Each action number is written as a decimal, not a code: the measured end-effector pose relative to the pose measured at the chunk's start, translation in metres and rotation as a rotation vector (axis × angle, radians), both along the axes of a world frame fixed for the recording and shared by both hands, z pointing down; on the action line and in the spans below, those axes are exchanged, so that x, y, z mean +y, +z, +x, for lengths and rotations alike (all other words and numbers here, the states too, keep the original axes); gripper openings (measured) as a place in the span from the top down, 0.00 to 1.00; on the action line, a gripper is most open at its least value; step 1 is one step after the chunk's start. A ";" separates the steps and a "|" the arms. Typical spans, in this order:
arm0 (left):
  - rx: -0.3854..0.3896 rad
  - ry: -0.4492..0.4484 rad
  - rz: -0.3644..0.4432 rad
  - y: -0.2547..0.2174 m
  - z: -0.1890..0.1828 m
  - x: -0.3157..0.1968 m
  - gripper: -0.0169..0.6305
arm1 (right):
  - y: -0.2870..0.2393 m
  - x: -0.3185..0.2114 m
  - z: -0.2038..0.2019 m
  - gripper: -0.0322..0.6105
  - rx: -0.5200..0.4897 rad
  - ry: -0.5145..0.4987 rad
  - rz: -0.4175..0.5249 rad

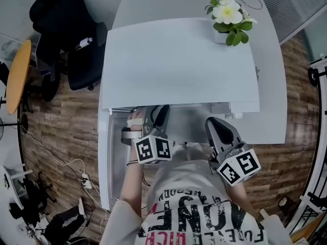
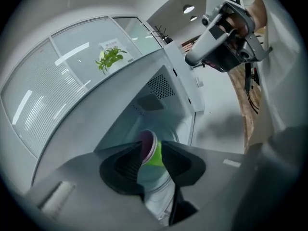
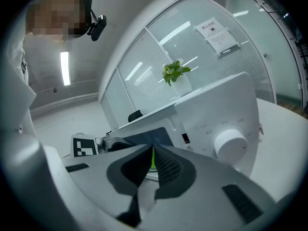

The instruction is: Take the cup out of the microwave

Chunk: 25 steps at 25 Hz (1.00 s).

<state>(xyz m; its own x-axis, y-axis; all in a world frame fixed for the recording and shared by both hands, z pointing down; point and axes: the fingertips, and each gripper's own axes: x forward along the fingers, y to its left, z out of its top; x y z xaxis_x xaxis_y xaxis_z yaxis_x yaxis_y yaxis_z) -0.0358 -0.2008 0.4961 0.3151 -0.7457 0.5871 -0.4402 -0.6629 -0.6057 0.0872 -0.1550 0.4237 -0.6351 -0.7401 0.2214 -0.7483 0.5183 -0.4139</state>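
Observation:
The white microwave (image 1: 179, 65) stands on a white table, its door (image 1: 104, 157) swung open at the left. In the left gripper view a green cup (image 2: 155, 158) with a pink inside sits in the cavity (image 2: 163, 105). My left gripper (image 2: 148, 146) is open, and the cup shows in the gap between its jaws; I cannot tell whether they touch it. In the head view the left gripper (image 1: 152, 117) reaches into the opening and the cup is hidden. My right gripper (image 1: 217, 125) (image 3: 153, 155) is shut and empty, in front of the knob (image 3: 231, 143).
A potted flower (image 1: 229, 17) stands on the microwave's top right. An office chair with dark clothing (image 1: 66, 40) and a round wooden table (image 1: 18, 73) are at the left. Cables and a power strip (image 1: 84, 180) lie on the wood floor beside the open door.

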 end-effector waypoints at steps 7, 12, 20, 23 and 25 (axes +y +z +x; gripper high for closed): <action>-0.055 0.024 -0.035 0.013 -0.001 -0.005 0.76 | 0.003 -0.002 -0.003 0.92 0.006 -0.005 -0.008; -0.065 0.042 -0.052 0.018 0.000 -0.009 0.76 | 0.006 -0.002 -0.008 0.92 0.006 -0.009 -0.024; -0.090 0.071 -0.086 0.025 0.001 -0.012 0.78 | 0.007 -0.003 -0.007 0.92 0.015 0.012 -0.030; -0.094 0.082 -0.077 0.025 0.000 -0.013 0.84 | 0.006 -0.004 -0.007 0.92 0.022 0.017 -0.028; -0.088 0.085 -0.087 0.026 -0.001 -0.013 0.85 | 0.006 -0.004 -0.009 0.92 0.019 0.017 -0.029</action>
<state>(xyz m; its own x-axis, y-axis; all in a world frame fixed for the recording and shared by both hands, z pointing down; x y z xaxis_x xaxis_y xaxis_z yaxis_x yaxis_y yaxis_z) -0.0364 -0.2142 0.5221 0.3195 -0.6636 0.6764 -0.3279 -0.7472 -0.5781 0.0780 -0.1592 0.4297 -0.6179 -0.7439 0.2547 -0.7649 0.4936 -0.4140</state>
